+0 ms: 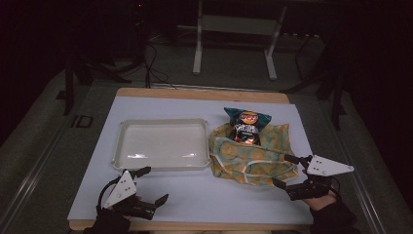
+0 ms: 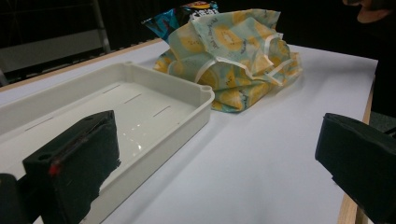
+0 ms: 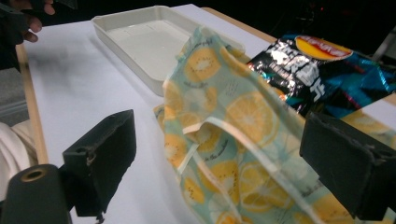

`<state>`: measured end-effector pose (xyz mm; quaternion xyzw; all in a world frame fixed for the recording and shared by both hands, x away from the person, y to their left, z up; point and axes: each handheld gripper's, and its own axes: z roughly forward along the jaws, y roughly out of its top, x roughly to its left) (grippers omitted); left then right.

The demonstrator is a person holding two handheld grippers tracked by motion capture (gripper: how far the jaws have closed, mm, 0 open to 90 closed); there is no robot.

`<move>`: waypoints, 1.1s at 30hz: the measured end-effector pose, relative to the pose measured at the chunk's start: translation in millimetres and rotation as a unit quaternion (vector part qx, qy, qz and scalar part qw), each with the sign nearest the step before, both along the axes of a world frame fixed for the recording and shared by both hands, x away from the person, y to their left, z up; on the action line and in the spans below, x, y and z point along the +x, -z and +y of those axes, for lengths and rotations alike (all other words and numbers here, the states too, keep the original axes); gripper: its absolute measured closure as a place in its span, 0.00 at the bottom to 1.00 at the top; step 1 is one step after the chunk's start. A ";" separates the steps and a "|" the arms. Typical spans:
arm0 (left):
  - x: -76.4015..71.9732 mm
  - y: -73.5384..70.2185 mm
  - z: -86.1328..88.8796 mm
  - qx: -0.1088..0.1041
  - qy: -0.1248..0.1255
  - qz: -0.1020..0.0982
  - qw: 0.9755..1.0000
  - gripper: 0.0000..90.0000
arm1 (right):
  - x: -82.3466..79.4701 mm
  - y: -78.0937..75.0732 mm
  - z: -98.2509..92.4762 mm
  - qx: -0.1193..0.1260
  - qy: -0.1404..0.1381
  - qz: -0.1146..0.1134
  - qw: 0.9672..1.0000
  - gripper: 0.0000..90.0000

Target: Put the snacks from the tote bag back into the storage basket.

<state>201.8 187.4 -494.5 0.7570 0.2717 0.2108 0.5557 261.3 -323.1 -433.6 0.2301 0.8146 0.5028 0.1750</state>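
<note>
Right claw [image 1: 288, 171] sits at the near right edge of the table [image 1: 204, 195], jaws spread wide and released, nothing between them, pointed at the lemon-print cloth bag [image 1: 253, 153] just ahead of its tips. In the right gripper view that bag fills the gap beyond the jaws, crumpled, white straps across it. A chip packet [image 1: 246, 124] pokes out of the bag's far end, lying on the fabric. Left claw [image 1: 155, 185] rests at the near left edge, jaws likewise apart and empty, close to the front rim of the white tray [image 1: 119, 161]. Tray and bag lie side by side, tray to the left, corners almost touching.
</note>
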 end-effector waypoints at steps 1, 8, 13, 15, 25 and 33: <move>-0.3 0.0 -0.5 0.000 0.001 -0.001 1.000 0.00 | 1.8 -4.1 3.0 -0.010 0.000 -0.004 1.000 0.12; -0.1 0.0 -1.9 0.002 0.006 -0.003 1.000 0.00 | 7.0 -16.2 8.9 -0.021 -0.002 -0.024 1.000 0.12; 0.1 0.0 -1.8 0.001 0.007 -0.003 1.000 0.00 | 14.3 -29.1 14.4 -0.021 -0.009 -0.038 0.999 0.13; 0.3 0.1 -2.2 0.000 0.008 -0.001 1.000 0.00 | 17.8 -33.5 15.2 -0.012 -0.011 -0.043 0.999 0.13; 0.8 0.1 -2.7 -0.001 0.010 -0.001 1.000 0.00 | 37.0 -44.7 22.3 -0.019 0.018 -0.047 0.999 0.15; 1.2 0.0 -2.5 -0.001 0.010 0.000 1.000 0.00 | 51.5 -49.6 22.4 -0.021 0.032 -0.049 0.998 0.15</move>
